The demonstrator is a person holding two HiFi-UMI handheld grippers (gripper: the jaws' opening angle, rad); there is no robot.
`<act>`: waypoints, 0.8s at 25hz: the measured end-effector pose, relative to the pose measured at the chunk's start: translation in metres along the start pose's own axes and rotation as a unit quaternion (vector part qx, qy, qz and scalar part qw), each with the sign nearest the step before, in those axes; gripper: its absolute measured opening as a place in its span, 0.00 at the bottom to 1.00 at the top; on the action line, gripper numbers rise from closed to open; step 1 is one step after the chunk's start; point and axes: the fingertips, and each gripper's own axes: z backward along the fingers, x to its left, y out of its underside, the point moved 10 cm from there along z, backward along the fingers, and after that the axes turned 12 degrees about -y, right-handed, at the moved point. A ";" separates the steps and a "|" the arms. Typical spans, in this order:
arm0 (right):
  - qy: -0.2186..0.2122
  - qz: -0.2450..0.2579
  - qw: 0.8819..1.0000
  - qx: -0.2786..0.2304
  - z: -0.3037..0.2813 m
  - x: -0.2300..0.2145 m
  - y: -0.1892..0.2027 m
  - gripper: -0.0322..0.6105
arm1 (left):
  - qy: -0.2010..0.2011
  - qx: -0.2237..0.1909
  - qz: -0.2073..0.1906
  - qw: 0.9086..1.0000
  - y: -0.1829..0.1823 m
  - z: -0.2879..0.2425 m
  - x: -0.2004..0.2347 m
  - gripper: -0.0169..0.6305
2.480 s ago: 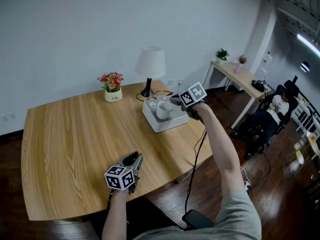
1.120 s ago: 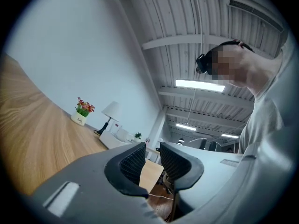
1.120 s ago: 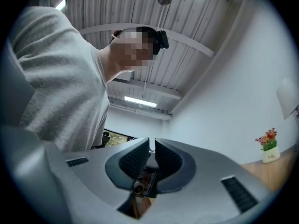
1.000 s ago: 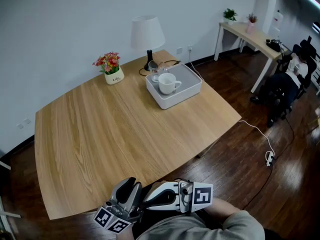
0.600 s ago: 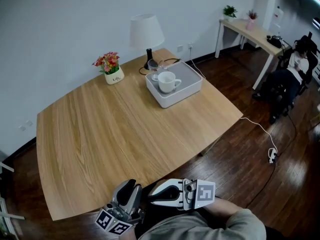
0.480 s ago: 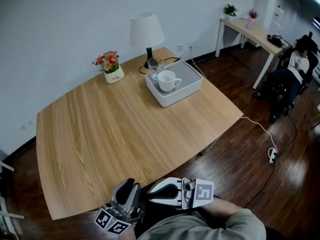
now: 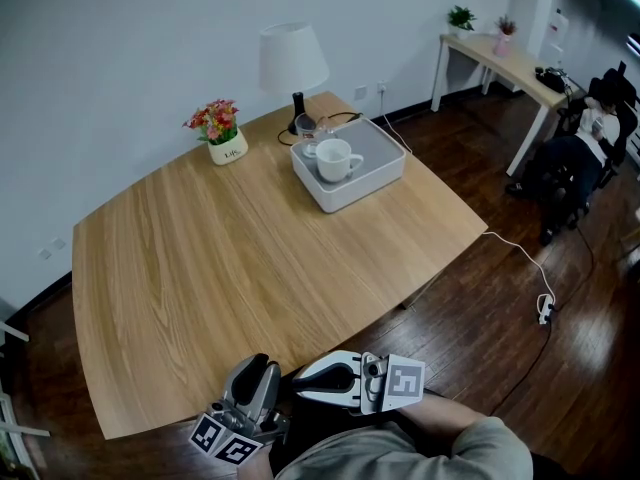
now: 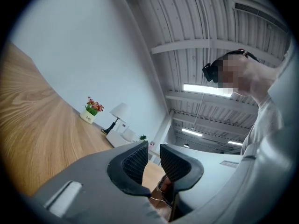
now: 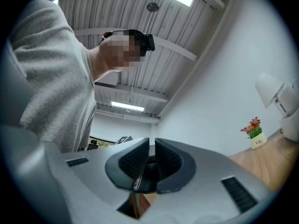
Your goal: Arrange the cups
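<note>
— Two grippers were in play; how did they stand?

— Both hung by the near edge of the table [image 7: 230, 268], close to the person's body and well apart from the cups. The left gripper [image 7: 262, 366] had its jaws almost together, only a thin slit between the pads, with nothing in it. The right gripper [image 7: 302, 378] was closed too, and equally empty.

— And the cups?

— A white mug [image 7: 335, 160] sat in the white tray [image 7: 375, 168] at the table's far side, and a glass cup [image 7: 309, 148] stood just behind it in the same tray. A lamp [image 7: 293, 58] and a flower pot [image 7: 228, 151] stood near.
</note>
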 end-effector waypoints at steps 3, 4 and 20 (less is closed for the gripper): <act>-0.002 -0.001 1.000 0.002 0.000 0.000 0.001 0.10 | 0.000 -0.001 0.000 1.000 0.001 0.001 -0.001 0.17; -0.002 -0.002 1.000 0.002 0.000 0.000 0.002 0.10 | 0.001 -0.003 0.001 1.000 0.001 0.000 -0.001 0.16; 0.008 -0.015 1.000 0.010 0.004 -0.003 0.008 0.10 | 0.003 -0.001 -0.001 1.000 0.002 -0.003 0.000 0.16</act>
